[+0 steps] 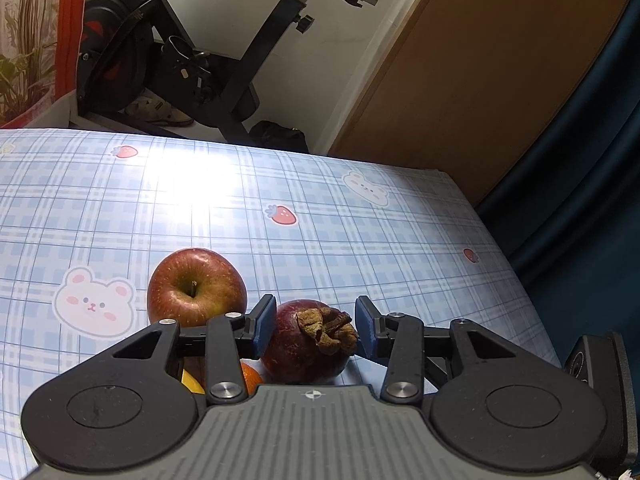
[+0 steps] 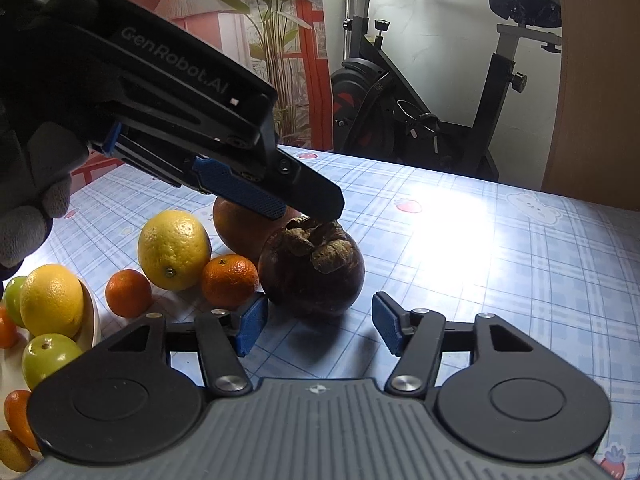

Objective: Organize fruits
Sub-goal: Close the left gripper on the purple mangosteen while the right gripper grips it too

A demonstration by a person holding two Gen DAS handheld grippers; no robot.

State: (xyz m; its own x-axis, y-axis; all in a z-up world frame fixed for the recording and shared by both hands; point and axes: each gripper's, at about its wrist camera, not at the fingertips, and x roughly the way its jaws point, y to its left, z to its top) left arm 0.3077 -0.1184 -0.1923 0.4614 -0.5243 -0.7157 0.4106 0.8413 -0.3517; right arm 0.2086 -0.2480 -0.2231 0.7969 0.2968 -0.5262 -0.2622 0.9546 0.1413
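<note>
Obs. – a dark purple, round mangosteen with a dried brown calyx [image 2: 312,272] is standing on the blue checked, bear-printed worktop [image 2: 500,260], calyx upward, at the near right edge of a loose cluster of fruit. It is touching, or very nearly touching, a small orange mandarin [image 2: 230,280]; a yellow lemon [image 2: 174,250] lies just beyond that, and a red apple [image 1: 196,286] sits behind.

Left hand-held gripper [image 1: 315,320]: carried by a gloved hand [image 2: 32,200] and angled down over the fruit. The jaws are parted only a little. In its own view the mangosteen is framed between the blue pads, but from the right wrist view the tips are seen at the calyx, not down the flanks – no grip is judged to exist.

Right hand-held gripper [image 2: 320,328]: low and close to the worktop, jaws moderately apart, nothing between them; the mangosteen lies just beyond the tips.

A cream-rimmed bowl [image 2: 94,320] at far left already holds a lemon and green fruits, so it is taken to be the destination, with the cluster left to sort.

Judgement: the mangosteen is the piece being addressed. The low right approach seems suited to clasping its widest part – the left tips appear too high
</note>
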